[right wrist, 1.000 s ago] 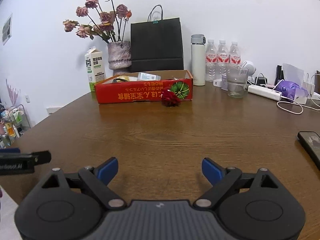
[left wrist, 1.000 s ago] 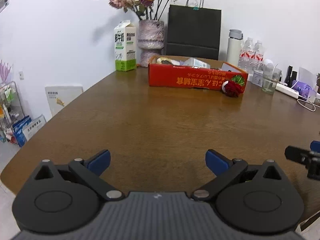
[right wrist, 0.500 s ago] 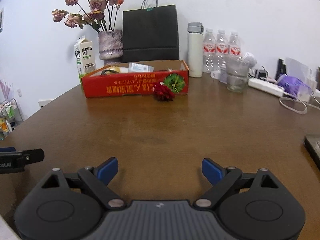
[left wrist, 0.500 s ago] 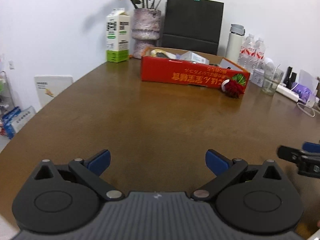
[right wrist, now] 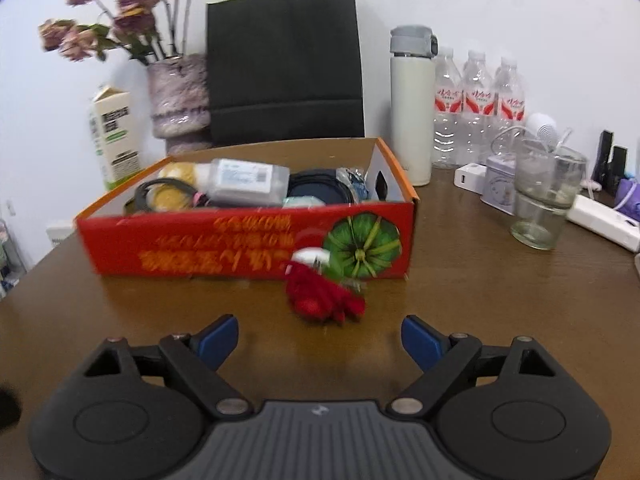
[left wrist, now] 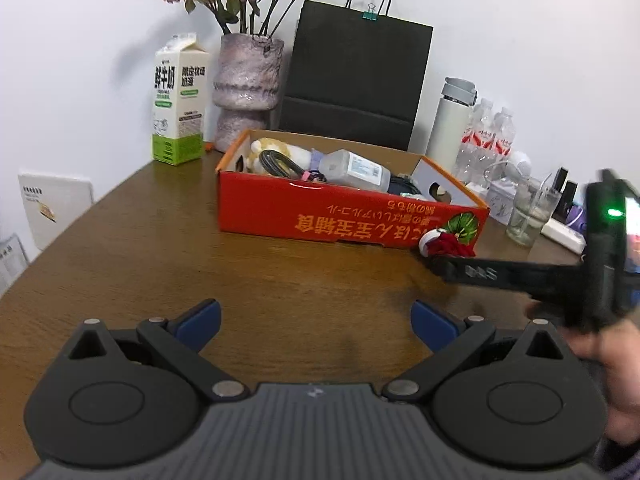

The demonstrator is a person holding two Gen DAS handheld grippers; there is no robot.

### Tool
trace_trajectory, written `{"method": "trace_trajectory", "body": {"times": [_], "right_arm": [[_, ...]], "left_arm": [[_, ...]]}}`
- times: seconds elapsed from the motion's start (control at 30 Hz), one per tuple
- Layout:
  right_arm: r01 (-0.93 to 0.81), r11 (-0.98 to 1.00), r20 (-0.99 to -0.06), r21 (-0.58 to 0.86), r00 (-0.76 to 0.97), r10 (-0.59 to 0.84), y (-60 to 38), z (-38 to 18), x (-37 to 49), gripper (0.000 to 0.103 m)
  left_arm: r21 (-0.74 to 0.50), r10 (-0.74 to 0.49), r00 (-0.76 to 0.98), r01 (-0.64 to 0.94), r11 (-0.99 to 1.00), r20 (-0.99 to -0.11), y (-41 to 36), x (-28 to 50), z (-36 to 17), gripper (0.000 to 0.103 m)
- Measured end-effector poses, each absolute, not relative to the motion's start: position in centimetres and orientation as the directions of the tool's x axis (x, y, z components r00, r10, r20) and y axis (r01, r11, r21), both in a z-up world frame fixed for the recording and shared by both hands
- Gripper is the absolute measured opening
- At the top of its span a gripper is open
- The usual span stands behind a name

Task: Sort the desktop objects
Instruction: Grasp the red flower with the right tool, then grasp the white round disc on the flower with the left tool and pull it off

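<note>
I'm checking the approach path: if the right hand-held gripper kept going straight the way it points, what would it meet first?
Probably the small red flower-like object lying on the brown wooden table, ahead of the open right hand-held gripper; the red cardboard box stands just behind it. Depth is uncertain.

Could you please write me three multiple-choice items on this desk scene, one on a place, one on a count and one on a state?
1. Where does the red flower lie?
A. on the table in front of the red box
B. inside the box
C. in the vase

2. How many water bottles stand beside the white flask?
A. one
B. three
C. five

3. How does the right gripper stand?
A. shut on the flower
B. open and empty
C. shut on a bottle

Answers:
1 A, the flower rests on the wood against the box's front wall.
2 B, three red-labelled bottles show in the right wrist view.
3 B, its blue pads stand wide apart, nothing between them.
</note>
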State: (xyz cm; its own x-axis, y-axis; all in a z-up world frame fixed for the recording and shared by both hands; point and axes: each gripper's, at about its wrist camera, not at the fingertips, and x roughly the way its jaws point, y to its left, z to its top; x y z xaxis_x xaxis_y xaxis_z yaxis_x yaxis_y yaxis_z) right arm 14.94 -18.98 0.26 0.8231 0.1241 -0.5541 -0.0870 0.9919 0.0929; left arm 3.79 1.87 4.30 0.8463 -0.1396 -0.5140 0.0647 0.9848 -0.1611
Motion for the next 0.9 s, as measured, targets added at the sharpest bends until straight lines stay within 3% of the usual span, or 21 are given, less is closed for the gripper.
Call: {"method": "trace_trajectory", "body": {"times": [0.1,0.17,0.3,0.4,0.77,0.83,0.9], "right_arm": [[-0.076,0.994,-0.552,0.075,0.827,0.105,-18.9,-0.1,17.3,0.076],[-0.097,0.992,-0.569,0.081,0.812,0.126,-19.0,-0.3,18.2,0.044],[-0.168,0.985,-0.565,0.036,0.810,0.158,-18.7,-0.3,16.4,0.040],[-0.317,0.948,-0.530,0.008,0.803,0.273,-18.1,-0.1,12.9,0.040],[-0.529,0.848,-0.436,0.014,0.760,0.481,-16.7,1.5,3.0,0.039],[-0.545,0.838,-0.427,0.018,0.754,0.500,-16.3,1.6,2.3,0.039],[-0.553,0.833,-0.422,0.025,0.750,0.510,-16.0,1.6,1.6,0.039]], "left_arm": [[-0.181,-0.145,0.836,0.056,0.982,-0.529,1.8,5.0,3.9,0.103],[-0.192,-0.151,0.830,0.055,0.980,-0.537,1.7,5.6,3.7,0.103],[-0.192,-0.149,0.822,0.049,0.980,-0.550,1.8,6.0,3.3,0.103],[-0.226,-0.181,0.814,0.063,0.972,-0.552,2.1,6.1,3.2,0.103],[-0.565,-0.486,0.718,0.155,0.810,-0.499,3.0,5.7,2.9,0.103],[-0.596,-0.508,0.703,0.148,0.789,-0.498,2.8,5.7,2.7,0.100],[-0.634,-0.520,0.683,0.108,0.766,-0.512,2.8,5.7,2.1,0.082]]}}
